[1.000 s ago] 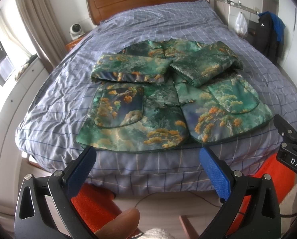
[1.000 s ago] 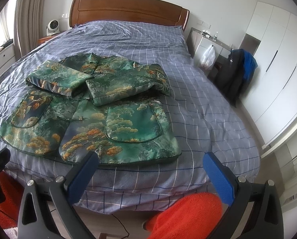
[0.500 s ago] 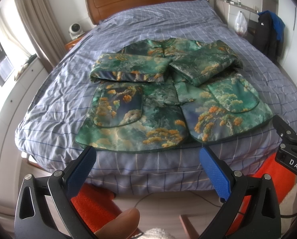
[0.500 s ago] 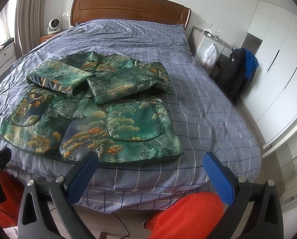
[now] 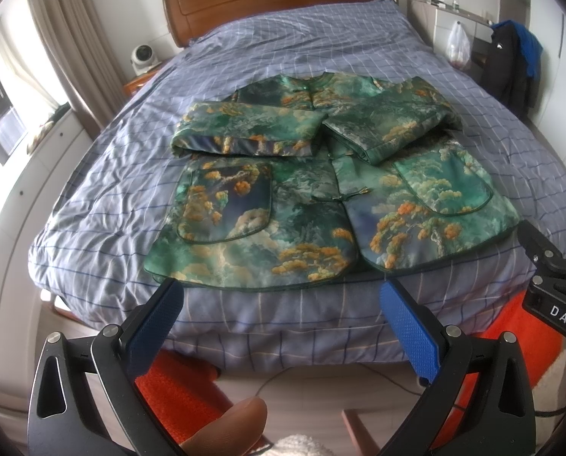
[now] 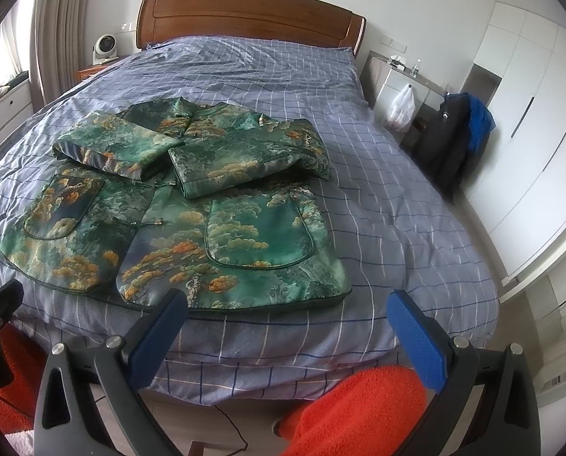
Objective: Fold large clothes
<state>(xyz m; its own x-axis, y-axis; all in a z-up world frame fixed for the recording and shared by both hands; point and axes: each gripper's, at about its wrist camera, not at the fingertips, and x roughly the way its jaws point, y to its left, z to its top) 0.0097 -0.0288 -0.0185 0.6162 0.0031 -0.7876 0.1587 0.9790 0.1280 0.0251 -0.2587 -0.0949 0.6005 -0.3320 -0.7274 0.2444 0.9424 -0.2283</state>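
A green jacket with an orange and green tree print point(image 5: 283, 197) lies flat on the bed, hem toward me, both sleeves folded across its chest. It also shows in the right wrist view point(image 6: 191, 209). My left gripper point(image 5: 283, 326) is open and empty, just short of the hem at the foot of the bed. My right gripper point(image 6: 290, 330) is open and empty, close before the hem's right part. Its black body point(image 5: 552, 285) shows at the right edge of the left wrist view.
The bed point(image 6: 397, 197) has a blue checked cover and a wooden headboard point(image 6: 244, 11). An orange rug point(image 6: 359, 410) lies on the floor at its foot. A chair with dark and blue clothes point(image 6: 457, 133) and white wardrobes point(image 6: 530, 95) stand on the right.
Both grippers have moved a little closer to the foot of the bed and the jacket hem. The jacket has not moved.
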